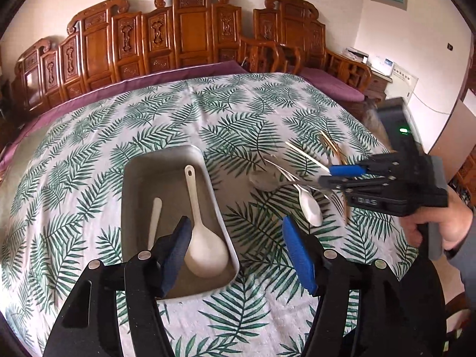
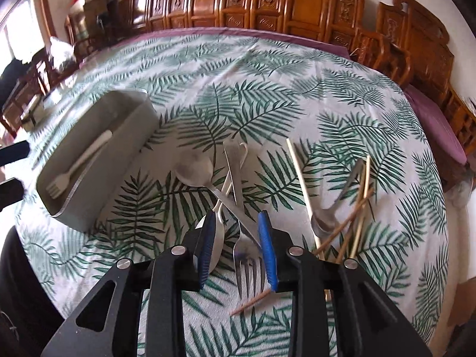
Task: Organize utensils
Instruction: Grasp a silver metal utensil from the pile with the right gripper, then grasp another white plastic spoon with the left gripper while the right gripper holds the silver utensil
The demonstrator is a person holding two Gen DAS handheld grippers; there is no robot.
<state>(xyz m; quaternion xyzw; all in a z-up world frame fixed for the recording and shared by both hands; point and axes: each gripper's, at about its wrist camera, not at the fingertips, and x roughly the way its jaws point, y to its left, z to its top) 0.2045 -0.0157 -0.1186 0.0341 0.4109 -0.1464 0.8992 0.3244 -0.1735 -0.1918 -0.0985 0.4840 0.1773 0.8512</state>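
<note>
A grey tray (image 1: 131, 208) holds a white rice paddle (image 1: 202, 244) and a white plastic fork (image 1: 154, 220); the tray also shows in the right wrist view (image 2: 128, 136) with the white fork (image 2: 80, 163). My left gripper (image 1: 238, 247) is open and empty, just above the tray's near end. My right gripper (image 2: 238, 238) is open, low over a pile of metal utensils: a large spoon (image 2: 193, 169), a fork (image 2: 247, 255) and a smaller spoon (image 2: 217, 232). The right gripper also shows in the left wrist view (image 1: 336, 175). Several chopsticks (image 2: 300, 178) and another metal spoon (image 2: 327, 220) lie to its right.
The table wears a palm-leaf cloth (image 1: 238, 113). Carved wooden chairs (image 1: 184, 29) stand along the far side. A loose chopstick (image 2: 250, 300) lies under the right gripper. The person's hand (image 1: 431, 223) holds the right gripper.
</note>
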